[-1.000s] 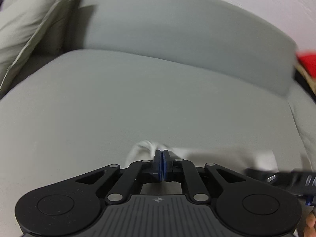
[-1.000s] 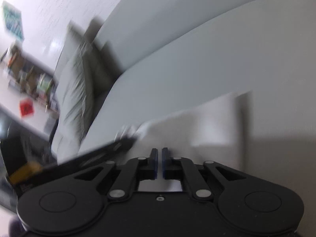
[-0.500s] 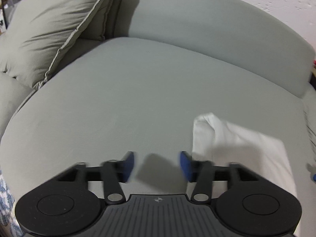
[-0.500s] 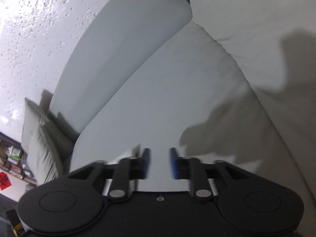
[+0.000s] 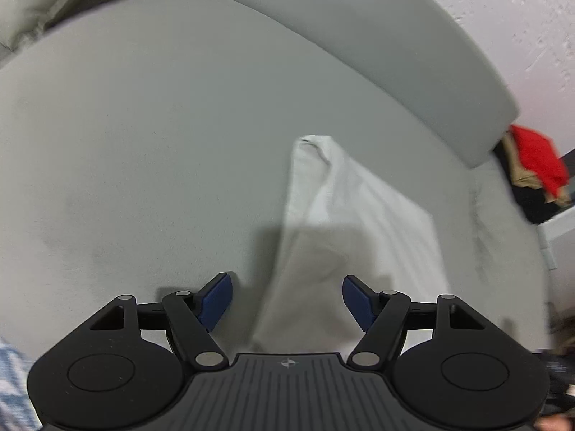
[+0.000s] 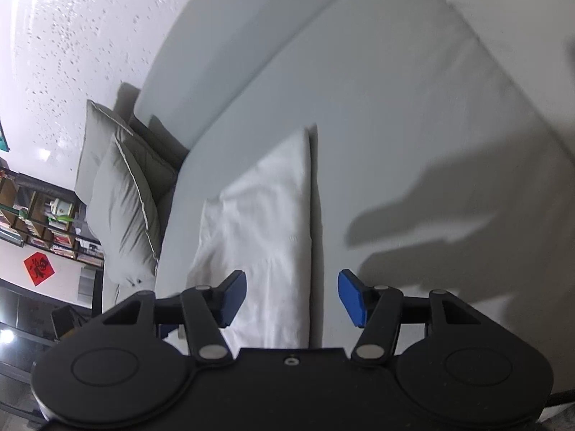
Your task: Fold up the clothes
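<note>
Both grippers stand wide open with nothing between their blue pads. In the left wrist view, the left gripper [image 5: 285,300] hangs just above the near edge of a folded white garment [image 5: 363,215], its jaws spread so that one pad sits over bare sofa cushion and the other over the white cloth. The garment lies flat on the grey sofa seat [image 5: 143,143] as a long folded strip running from near to far, with a slightly rumpled, raised corner at its far end. The gripper's shadow falls across the near part of the cloth.

In the right wrist view, the right gripper [image 6: 291,296] hovers over the near end of the same garment [image 6: 266,222], whose right edge is straight and crisp while its left side is more wrinkled. The left pad sits over the cloth and the right pad over bare cushion. A dark shadow lies on the seat to the right of the garment.

Grey pillows [image 6: 122,212] lean at the far left end of the sofa, near a bookshelf [image 6: 39,222]. A red cloth [image 5: 537,160] lies beyond the far right end of the backrest [image 5: 377,36].
</note>
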`<state>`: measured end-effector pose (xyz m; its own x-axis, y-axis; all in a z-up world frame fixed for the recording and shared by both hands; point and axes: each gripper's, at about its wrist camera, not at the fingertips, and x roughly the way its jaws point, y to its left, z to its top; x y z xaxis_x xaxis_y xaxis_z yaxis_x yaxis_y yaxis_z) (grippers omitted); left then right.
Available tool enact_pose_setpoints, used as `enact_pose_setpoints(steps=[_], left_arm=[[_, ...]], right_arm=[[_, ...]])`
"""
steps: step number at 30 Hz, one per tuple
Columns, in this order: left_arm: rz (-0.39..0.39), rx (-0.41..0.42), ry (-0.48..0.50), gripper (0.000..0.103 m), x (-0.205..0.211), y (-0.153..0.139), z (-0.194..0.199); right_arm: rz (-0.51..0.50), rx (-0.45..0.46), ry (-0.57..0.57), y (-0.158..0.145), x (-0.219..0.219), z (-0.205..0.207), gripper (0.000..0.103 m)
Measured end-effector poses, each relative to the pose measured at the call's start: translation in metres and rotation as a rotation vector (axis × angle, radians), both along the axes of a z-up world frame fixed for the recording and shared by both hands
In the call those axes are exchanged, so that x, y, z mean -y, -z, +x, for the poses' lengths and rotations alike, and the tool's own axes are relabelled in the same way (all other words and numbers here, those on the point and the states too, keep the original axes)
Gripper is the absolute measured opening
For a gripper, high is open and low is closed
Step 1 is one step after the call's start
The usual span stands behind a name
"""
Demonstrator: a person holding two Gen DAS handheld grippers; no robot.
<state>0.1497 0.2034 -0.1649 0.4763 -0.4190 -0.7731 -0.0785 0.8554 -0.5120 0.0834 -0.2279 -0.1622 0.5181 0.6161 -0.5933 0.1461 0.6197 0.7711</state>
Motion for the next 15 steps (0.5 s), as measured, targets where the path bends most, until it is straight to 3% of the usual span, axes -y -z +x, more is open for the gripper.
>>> enact_pose_setpoints(steps=[4,7,12,15], left_arm=[[-0.187,-0.053,0.029,0.065,-0.002,0.019,0.016],[-0.235,-0.065,0.034,0.064,0.003,0.027,0.033],[-0.225,-0.078,0.087,0.062,0.022,0.032,0.063],[-0.21,-0.085,0.086,0.036,0.031,0.038,0.072]], right_arm=[[0.096,-0.043,0.034,0.018,-0.001,0.014,0.041],[0.099,-0.048,0.065,0.023,-0.006,0.027,0.038],[0.093,-0.043,0.103,0.032,-0.016,0.051,0.039],[0.112,-0.042,0.156,0.041,-0.025,0.065,0.037]])
